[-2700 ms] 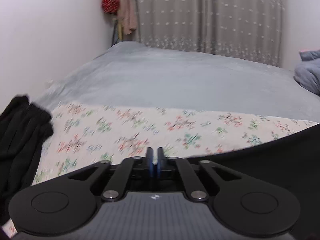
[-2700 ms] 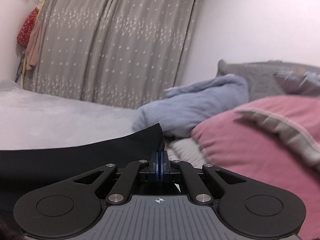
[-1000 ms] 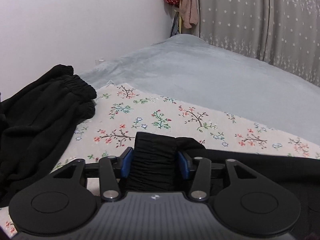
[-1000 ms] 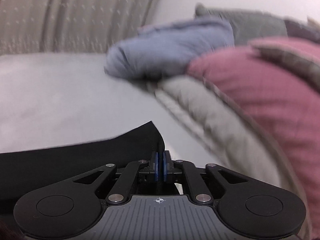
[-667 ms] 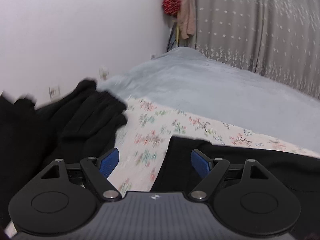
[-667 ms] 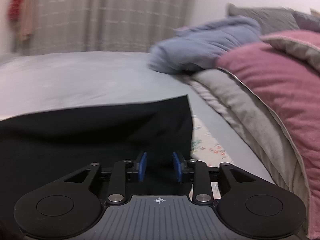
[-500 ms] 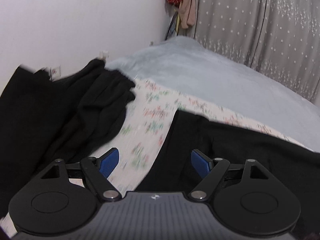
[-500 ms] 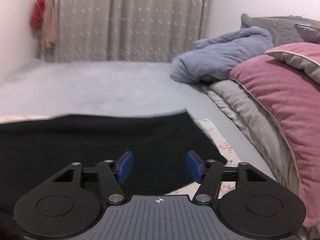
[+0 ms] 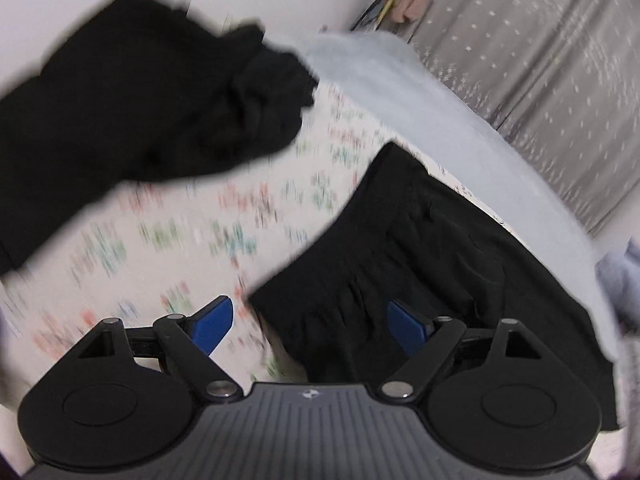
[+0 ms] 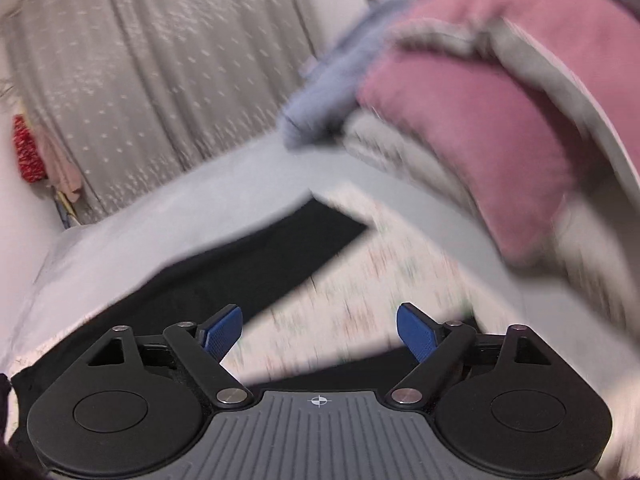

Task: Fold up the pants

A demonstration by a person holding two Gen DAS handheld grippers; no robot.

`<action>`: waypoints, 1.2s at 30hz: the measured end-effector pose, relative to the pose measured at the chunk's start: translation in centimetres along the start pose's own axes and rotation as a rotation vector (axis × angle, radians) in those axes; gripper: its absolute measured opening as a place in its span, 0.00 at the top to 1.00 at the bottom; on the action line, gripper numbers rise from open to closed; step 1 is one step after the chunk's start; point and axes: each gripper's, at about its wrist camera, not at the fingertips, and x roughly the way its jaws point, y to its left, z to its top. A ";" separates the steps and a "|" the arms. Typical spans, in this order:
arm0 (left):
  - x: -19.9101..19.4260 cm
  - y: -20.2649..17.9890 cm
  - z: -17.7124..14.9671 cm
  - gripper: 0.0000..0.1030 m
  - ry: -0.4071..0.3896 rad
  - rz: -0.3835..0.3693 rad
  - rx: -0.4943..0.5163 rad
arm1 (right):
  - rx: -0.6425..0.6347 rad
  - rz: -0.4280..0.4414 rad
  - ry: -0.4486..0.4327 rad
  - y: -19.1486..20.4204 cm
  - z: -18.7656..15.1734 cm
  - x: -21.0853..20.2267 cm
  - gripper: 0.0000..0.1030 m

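The black pants (image 9: 420, 248) lie flat on the floral sheet (image 9: 200, 232), gathered waistband towards me. My left gripper (image 9: 310, 322) hovers over the waistband corner with its jaws opening wide. The corner shows between the blue pads (image 9: 212, 322), which do not press on it. In the right wrist view the pants' leg end (image 10: 280, 248) rests on the floral sheet (image 10: 380, 272). My right gripper (image 10: 319, 332) is above and beside it, jaws opening, nothing between them. Both views are blurred by motion.
A second heap of black clothes (image 9: 140, 92) sits at the sheet's far left by the white wall. A grey-blue blanket (image 9: 400, 76) covers the bed up to the curtain (image 10: 160, 60). A pink pillow (image 10: 480, 128) and a bluish garment (image 10: 332, 92) lie on the right.
Both grippers let go of the pants and opened wide. Each then drew back and rolled, so the laid-out pants now sit farther ahead in both views.
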 end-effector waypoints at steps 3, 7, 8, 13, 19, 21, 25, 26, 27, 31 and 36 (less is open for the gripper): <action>2.4 0.5 -1.1 0.04 0.042 0.000 -0.024 | 0.104 -0.102 0.081 -2.7 -4.0 1.3 0.16; 3.5 0.6 -1.8 0.09 0.062 -0.054 -0.027 | 0.126 -0.253 0.116 -5.8 -6.0 2.1 0.16; 3.7 0.3 -1.7 0.13 0.053 -0.061 -0.019 | 0.121 -0.283 0.103 -6.4 -6.0 2.1 0.16; 4.5 -0.1 -2.0 0.37 0.045 -0.038 0.013 | 0.182 -0.264 0.110 -9.1 -6.3 0.6 0.27; 4.6 0.0 -2.1 0.69 0.048 -0.027 0.018 | 0.225 -0.212 0.040 -9.2 -8.1 -4.6 0.28; 4.3 0.1 -2.3 0.73 0.043 -0.012 0.005 | 0.247 -0.203 0.064 -9.5 -9.2 -4.7 0.28; 3.0 0.6 -2.3 0.75 0.025 0.007 -0.029 | 0.280 -0.234 0.123 -10.5 -10.7 -3.7 0.39; 2.7 0.6 -2.3 0.75 0.021 0.008 -0.030 | 0.290 -0.243 0.119 -10.8 -10.7 -3.6 0.41; 2.5 0.7 -2.4 0.75 0.016 0.012 -0.029 | 0.287 -0.252 0.113 -10.9 -10.6 -3.5 0.46; 1.9 0.9 -2.4 0.77 0.011 0.011 -0.045 | 0.314 -0.219 0.135 -11.5 -10.7 -2.2 0.84; 0.1 1.2 -2.4 0.78 -0.018 0.018 -0.062 | 0.274 -0.237 0.025 -11.0 -10.2 -3.6 1.00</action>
